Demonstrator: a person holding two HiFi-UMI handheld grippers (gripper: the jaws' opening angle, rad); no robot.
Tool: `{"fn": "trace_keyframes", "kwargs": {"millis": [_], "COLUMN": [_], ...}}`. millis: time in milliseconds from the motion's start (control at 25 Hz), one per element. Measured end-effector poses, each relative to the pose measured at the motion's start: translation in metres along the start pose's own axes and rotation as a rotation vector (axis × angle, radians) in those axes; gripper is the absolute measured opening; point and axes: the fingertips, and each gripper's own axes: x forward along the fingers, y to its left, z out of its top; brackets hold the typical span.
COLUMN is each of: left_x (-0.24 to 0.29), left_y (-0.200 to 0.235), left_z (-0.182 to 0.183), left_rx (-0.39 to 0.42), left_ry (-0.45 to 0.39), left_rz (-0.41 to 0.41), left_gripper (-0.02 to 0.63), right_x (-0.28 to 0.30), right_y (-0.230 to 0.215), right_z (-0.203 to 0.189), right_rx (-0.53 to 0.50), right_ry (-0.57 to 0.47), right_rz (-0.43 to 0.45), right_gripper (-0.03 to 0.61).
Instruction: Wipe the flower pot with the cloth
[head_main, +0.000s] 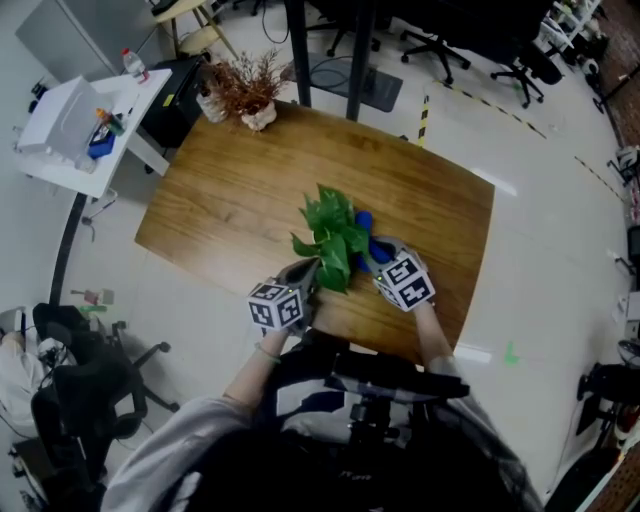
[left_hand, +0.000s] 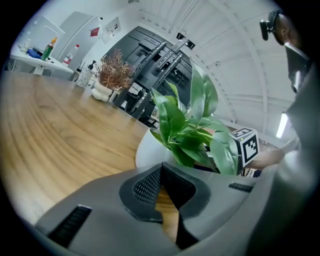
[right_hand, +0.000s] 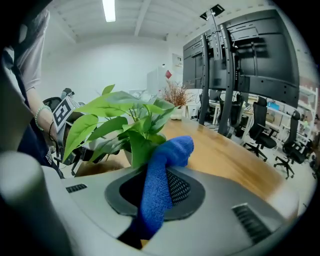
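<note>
Flower pot (left_hand: 149, 150): white, leafy, near bench (head_main: 230, 190) front edge, between grippers. Left gripper (left_hand: 161, 166): jaws together, empty. Right gripper (head_main: 380, 258): jaws clamped on blue cloth (right_hand: 162, 175) (pot contact unclear). Wiping judged barely begun; pot wall left.

Beyond the wooden worktop (head_main: 230, 200) stand black office chairs (head_main: 435, 50) on a pale floor (head_main: 560, 250), a white side table (head_main: 95, 130) off its far-left corner.
</note>
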Motion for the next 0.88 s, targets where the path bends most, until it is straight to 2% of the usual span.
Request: {"fn": "trace_keyframes", "kwargs": {"millis": [640,760,880], "left_x": [0.001,-0.002,-0.008], "left_y": [0.056,0.058,0.051], "left_z": [0.040,0.041,0.037], "left_rx": [-0.029,-0.034,-0.044], "left_ry": [-0.071,-0.072,-0.077], "left_rz": [0.067,0.070,0.057], "left_gripper": [0.006,0.006,0.006], "right_x": [0.032,0.028,0.016], "right_y": [0.088,0.084,0.063], "right_z": [-0.028,-0.027,-0.027], "right_rx": [-0.059,-0.043,-0.013], "right_ry": [0.104,0.107,0.089], "right_rz": [0.165,0.158,0.110], "right_gripper": [0.071,0.071,0.071]}}
